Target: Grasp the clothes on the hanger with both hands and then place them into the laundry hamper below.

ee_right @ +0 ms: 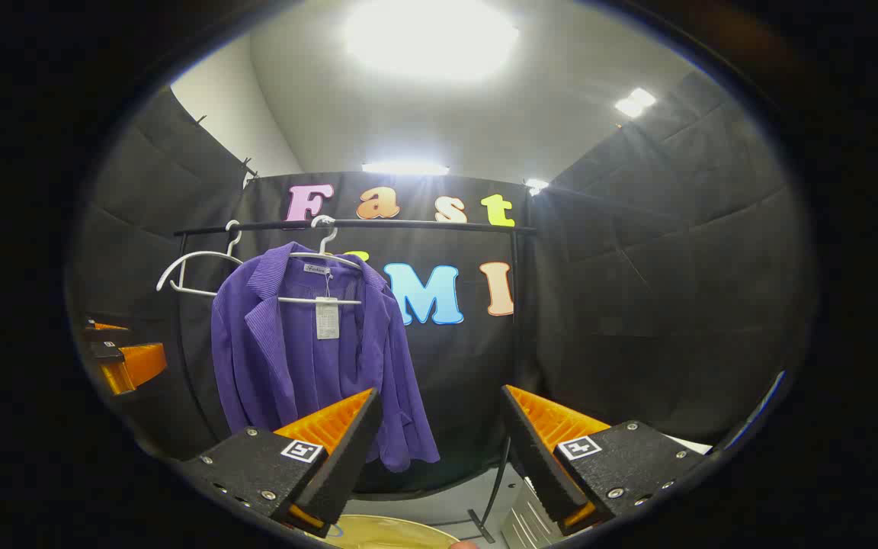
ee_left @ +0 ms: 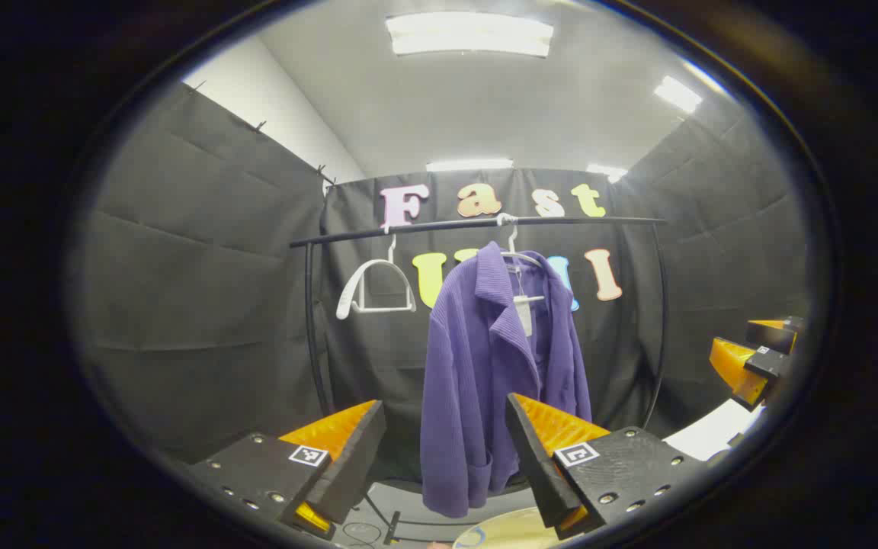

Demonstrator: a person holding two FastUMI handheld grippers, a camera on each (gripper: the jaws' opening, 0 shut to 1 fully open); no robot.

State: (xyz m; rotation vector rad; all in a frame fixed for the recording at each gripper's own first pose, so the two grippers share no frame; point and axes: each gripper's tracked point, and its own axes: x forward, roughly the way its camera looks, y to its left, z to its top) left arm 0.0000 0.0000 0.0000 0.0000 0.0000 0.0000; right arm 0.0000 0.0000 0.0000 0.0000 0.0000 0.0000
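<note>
A purple jacket (ee_left: pixel 485 366) hangs on a white hanger (ee_left: pixel 519 255) from a black rail (ee_left: pixel 477 223), straight ahead in the left gripper view. My left gripper (ee_left: pixel 445 450) is open, short of the jacket, nothing between its fingers. In the right gripper view the same jacket (ee_right: pixel 309 358) hangs left of centre on its hanger (ee_right: pixel 325 259). My right gripper (ee_right: pixel 439 442) is open and apart from the cloth. The rim of a pale round hamper (ee_right: pixel 386 530) peeks in at the bottom, also low in the left gripper view as the hamper (ee_left: pixel 507 534).
An empty white hanger (ee_left: pixel 374 290) hangs on the rail left of the jacket. The rack's black uprights (ee_left: pixel 313 328) stand at both ends. The other gripper (ee_left: pixel 751 358) shows at the right edge, and the other gripper (ee_right: pixel 123 358) at the left edge of the right gripper view.
</note>
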